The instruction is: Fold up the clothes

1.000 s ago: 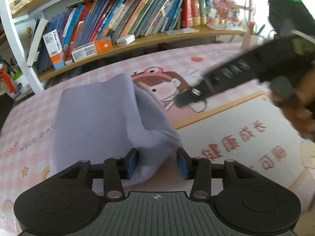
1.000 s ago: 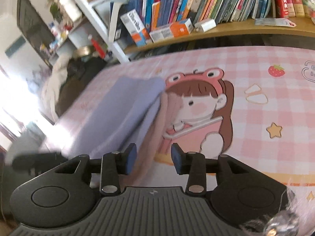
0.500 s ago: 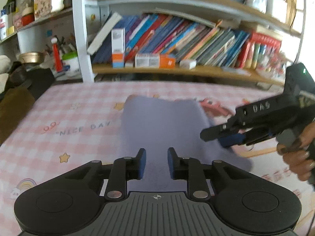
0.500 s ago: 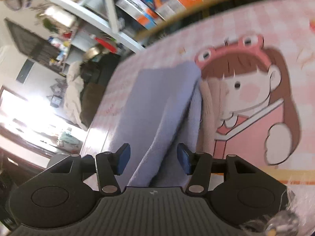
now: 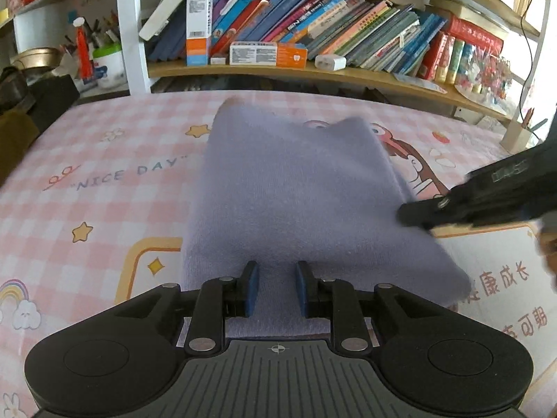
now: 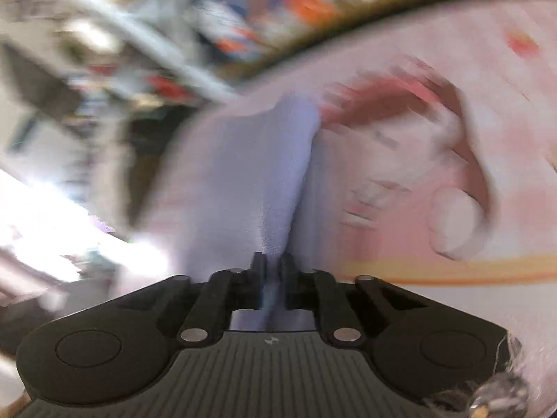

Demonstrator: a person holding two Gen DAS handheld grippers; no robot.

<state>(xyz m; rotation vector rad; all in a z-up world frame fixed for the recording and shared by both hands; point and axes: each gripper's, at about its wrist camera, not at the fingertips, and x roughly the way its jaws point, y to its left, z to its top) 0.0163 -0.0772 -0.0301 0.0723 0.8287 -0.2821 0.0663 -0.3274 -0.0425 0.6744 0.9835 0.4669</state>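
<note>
Nearest in the left wrist view, the left gripper [image 5: 276, 287] sits low over the near edge of the folded lavender knit garment [image 5: 296, 202]. Its jaws stand a moderate way apart with blue pads [image 5: 251, 289] on the inner faces, and the cloth lies under and between them without being pinched.

The garment lies as a thick, roughly rectangular fold on the desk [image 5: 87, 181], which is covered by a pink checked mat printed with stars, a rainbow, the words "NICE DAY" and a cartoon girl [image 5: 417, 170]. The fold partly covers the cartoon.

At the garment's right edge the right gripper [image 5: 417, 214] comes in from the side, blurred, its tip touching the cloth. In the right wrist view, which is heavily smeared, the right gripper [image 6: 273, 271] has its jaws drawn nearly together on a raised ridge of the lavender garment [image 6: 250, 174], which runs away from the jaws across the pink mat.

Beyond the desk stands a wooden bookshelf [image 5: 348, 73] packed with leaning colourful books [image 5: 330, 21], small orange-and-white boxes [image 5: 268, 54] and a white charger block [image 5: 330, 62].
</note>
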